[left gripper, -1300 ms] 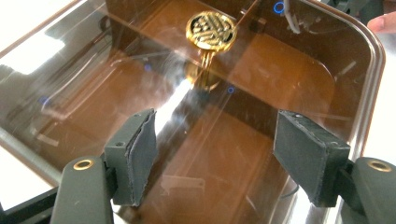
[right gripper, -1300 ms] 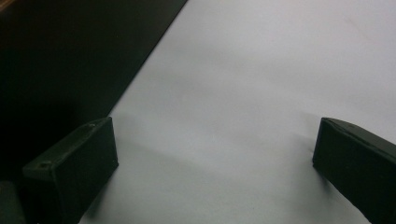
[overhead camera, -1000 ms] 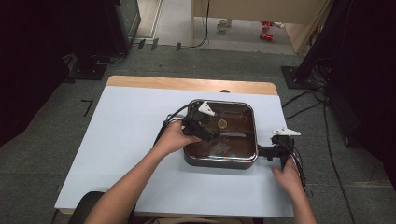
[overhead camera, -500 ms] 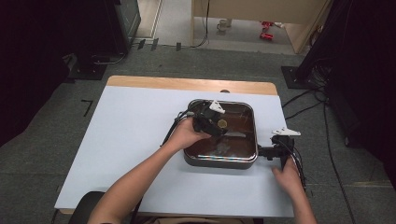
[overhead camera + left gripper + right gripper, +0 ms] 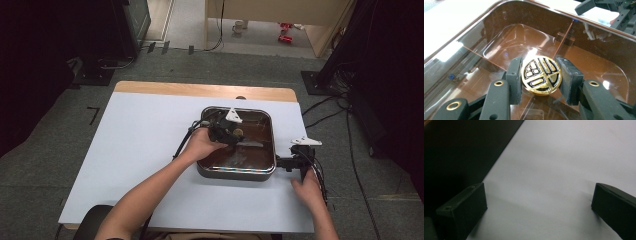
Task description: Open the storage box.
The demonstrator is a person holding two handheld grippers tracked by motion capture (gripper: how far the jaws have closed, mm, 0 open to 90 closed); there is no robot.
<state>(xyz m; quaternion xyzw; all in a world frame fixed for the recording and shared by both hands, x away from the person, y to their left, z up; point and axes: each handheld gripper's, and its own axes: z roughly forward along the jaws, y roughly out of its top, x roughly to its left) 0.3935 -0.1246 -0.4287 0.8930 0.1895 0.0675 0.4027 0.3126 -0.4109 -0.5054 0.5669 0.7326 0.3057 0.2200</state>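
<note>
gold knob (image 5: 541, 75) clamped by left gripper (image 5: 541, 76), underside hidden — right gripper (image 5: 539, 212) jaws apart.

White table top (image 5: 140, 150), grey carpet (image 5: 50, 165), red cans (image 5: 286, 38) beyond.

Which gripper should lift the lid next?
Left, probably. The left gripper is already shut on the gold knob of the glass lid; the right gripper sits open on the table.
</note>
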